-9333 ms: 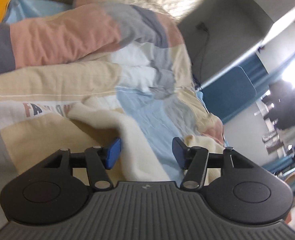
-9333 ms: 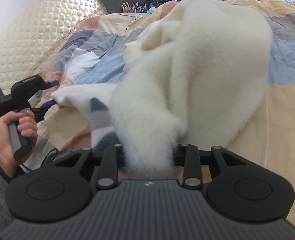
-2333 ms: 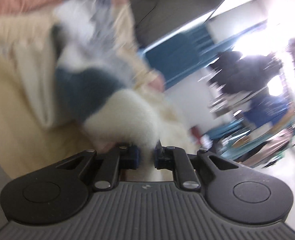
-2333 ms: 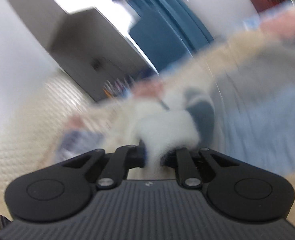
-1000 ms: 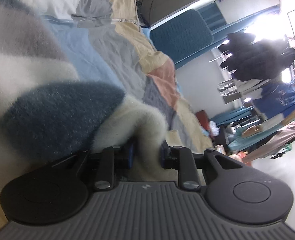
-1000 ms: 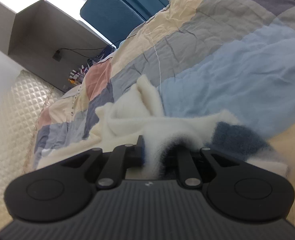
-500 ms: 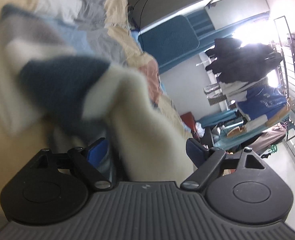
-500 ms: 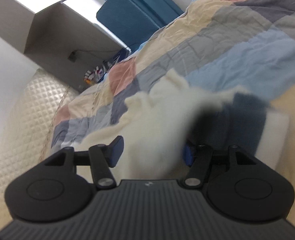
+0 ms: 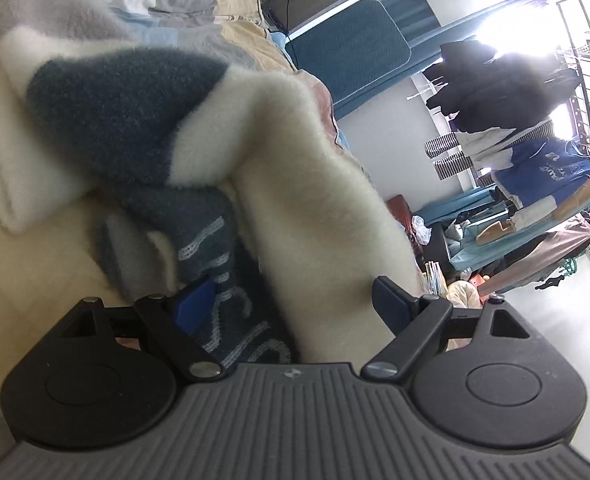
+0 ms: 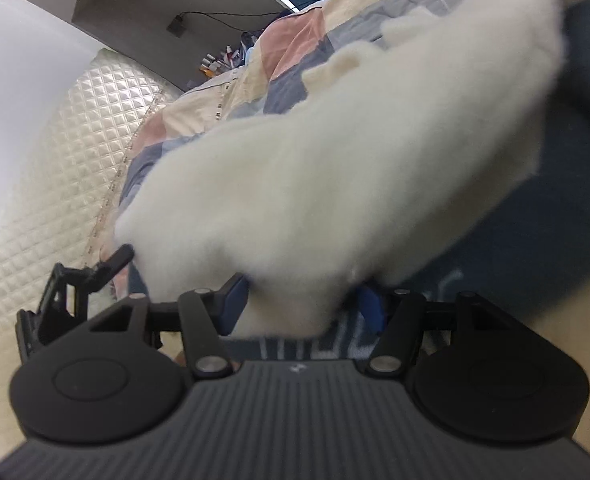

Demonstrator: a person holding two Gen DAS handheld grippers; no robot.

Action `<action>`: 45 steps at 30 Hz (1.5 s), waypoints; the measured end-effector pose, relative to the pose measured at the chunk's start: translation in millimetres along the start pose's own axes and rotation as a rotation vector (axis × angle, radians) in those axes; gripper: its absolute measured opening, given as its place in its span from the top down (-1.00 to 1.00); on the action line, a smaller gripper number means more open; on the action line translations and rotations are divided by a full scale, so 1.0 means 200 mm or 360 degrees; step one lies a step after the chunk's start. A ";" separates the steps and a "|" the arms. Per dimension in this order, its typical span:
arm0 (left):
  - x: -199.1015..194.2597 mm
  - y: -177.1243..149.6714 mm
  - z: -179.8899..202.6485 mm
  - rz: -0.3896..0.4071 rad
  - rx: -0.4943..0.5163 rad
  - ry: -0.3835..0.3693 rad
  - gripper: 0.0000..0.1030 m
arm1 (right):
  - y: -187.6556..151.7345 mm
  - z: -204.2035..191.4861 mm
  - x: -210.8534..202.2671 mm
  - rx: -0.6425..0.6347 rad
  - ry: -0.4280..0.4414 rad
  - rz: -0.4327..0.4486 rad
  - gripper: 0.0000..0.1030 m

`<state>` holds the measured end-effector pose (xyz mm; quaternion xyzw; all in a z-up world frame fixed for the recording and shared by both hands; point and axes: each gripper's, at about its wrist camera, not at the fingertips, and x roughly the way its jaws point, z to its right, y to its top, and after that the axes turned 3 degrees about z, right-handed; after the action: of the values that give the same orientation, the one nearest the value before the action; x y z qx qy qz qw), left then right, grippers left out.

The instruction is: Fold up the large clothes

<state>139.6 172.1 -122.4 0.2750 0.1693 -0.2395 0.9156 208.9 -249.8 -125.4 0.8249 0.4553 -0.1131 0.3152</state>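
Left wrist view: the left gripper has its fingers spread wide and released, blue pads clear of the cloth. The fleece, cream with navy and grey bands and pale lettering, lies bunched between and beyond the fingers on the quilt. A chair stands far, a clothes rack at far right.

Right wrist view: the right gripper is also released, fingers apart. A cream fold of the fleece hangs over the gap, navy part near and right. The left gripper shows at left, near the headboard. The quilt lies beyond
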 end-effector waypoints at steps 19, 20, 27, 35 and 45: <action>-0.01 0.00 -0.05 -0.0019 -0.0094 -0.0039 -0.72 | -0.04 -0.01 0.11 0.0177 0.0127 0.0011 -0.17; -0.01 0.00 -0.04 -0.0018 -0.0092 -0.0039 -0.72 | -0.05 -0.01 0.11 0.0169 0.0127 0.0016 -0.13; -0.01 0.01 -0.04 -0.0024 -0.0095 -0.0053 -0.72 | 0.02 -0.07 0.01 0.0096 0.0183 0.0131 0.64; -0.05 -0.01 -0.02 -0.0023 -0.0124 -0.0213 -0.72 | 0.20 -0.12 -0.34 0.0064 0.0529 0.0463 0.68; 0.16 -0.23 -0.01 -0.0559 -0.0366 -0.0500 -0.73 | 0.17 -0.13 -0.51 0.0027 0.0626 0.0541 0.68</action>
<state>141.6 129.4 -158.0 0.0950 0.0962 -0.4136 0.9004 176.0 -315.9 -42.1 0.8984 0.3618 0.1004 0.2280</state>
